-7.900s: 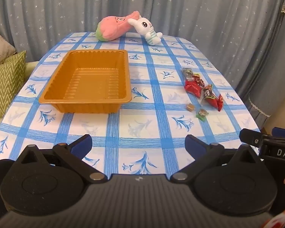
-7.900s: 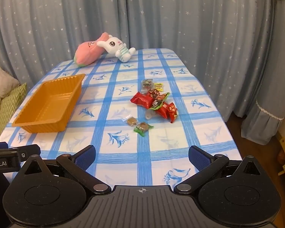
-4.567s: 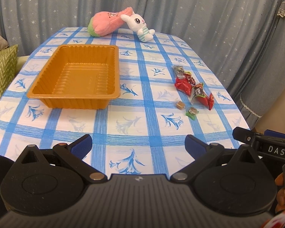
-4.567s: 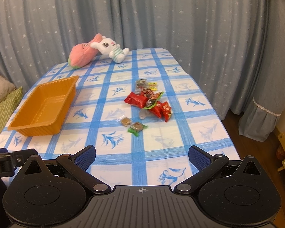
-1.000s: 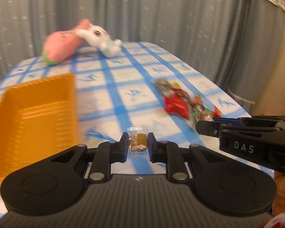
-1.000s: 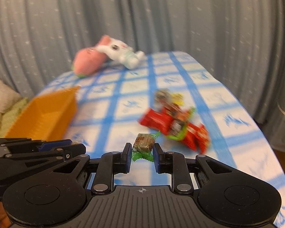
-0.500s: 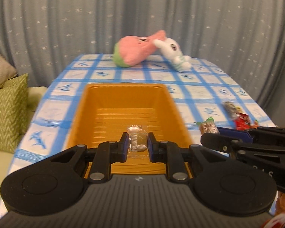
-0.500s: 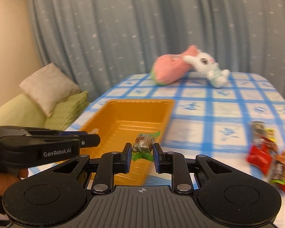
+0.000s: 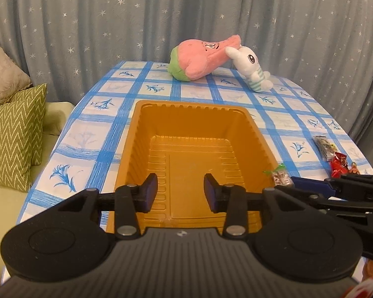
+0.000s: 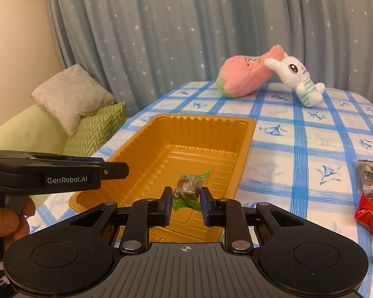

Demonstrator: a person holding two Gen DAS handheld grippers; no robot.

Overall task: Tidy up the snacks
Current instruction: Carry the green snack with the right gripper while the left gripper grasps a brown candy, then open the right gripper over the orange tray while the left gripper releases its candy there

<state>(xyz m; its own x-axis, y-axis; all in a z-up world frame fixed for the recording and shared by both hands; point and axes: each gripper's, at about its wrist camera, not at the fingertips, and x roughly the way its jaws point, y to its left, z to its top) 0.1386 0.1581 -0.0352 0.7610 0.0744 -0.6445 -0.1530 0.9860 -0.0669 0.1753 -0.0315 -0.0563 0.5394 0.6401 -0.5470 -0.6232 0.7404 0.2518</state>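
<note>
An orange plastic tray [image 9: 195,110] lies on the blue-checked tablecloth; it also shows in the right wrist view [image 10: 241,149]. My left gripper [image 9: 181,193] is open and empty above the tray's near end. A small clear-wrapped candy [image 9: 167,221] seems to lie on the tray floor just below it. My right gripper [image 10: 185,204] is shut on a brown candy with a green wrapper [image 10: 188,186] and holds it over the tray's near right corner. That candy shows at the right gripper's tip in the left wrist view [image 9: 279,173].
Loose snack packets lie to the right of the tray [image 9: 335,157], also in the right wrist view [image 10: 369,198]. A pink plush [image 9: 201,59] and a white rabbit plush [image 9: 251,70] sit at the far end. Green and beige cushions [image 9: 15,134] lie on a sofa left of the table.
My left gripper has opened and let go of the clear-wrapped candy over the tray. My right gripper still holds its candy and has moved closer over the tray.
</note>
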